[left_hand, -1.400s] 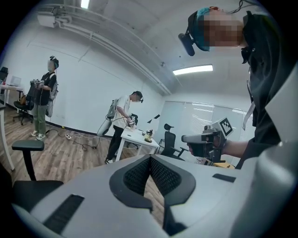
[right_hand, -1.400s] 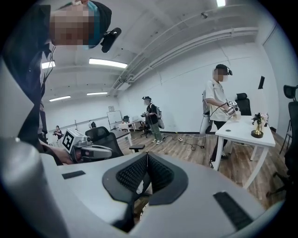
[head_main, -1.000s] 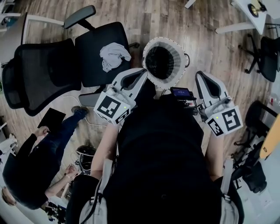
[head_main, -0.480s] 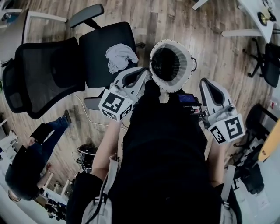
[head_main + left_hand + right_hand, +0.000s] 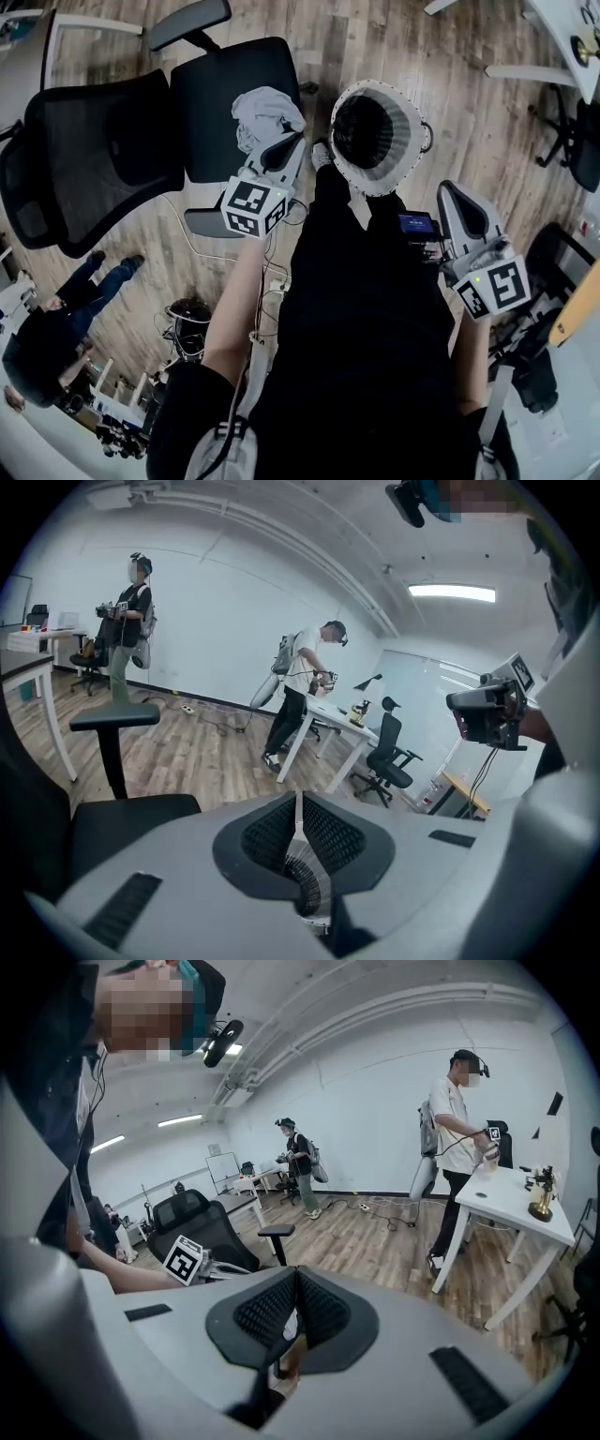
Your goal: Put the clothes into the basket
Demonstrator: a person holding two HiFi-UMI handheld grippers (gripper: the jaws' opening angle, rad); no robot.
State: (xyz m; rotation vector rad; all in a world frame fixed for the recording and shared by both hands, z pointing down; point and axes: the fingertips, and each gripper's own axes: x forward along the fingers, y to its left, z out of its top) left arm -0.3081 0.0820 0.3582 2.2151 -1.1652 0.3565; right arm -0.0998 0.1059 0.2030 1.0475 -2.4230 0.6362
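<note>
On the black seat of the office chair (image 5: 220,103) lies one crumpled white garment (image 5: 265,111), at about 12 o'clock from the left gripper (image 5: 289,141). In the head view the gripper's tip meets the cloth's near edge, but contact cannot be judged. Its jaws are pressed together with nothing between them. One white basket (image 5: 403,159) stands on the wood floor (image 5: 375,42) at 3 o'clock from the garment, just beside the chair. The right gripper (image 5: 450,192) sits at 5 o'clock from the basket, jaws together and empty. The left cube (image 5: 253,206) and right cube (image 5: 494,286) show black-and-white square patterns.
</note>
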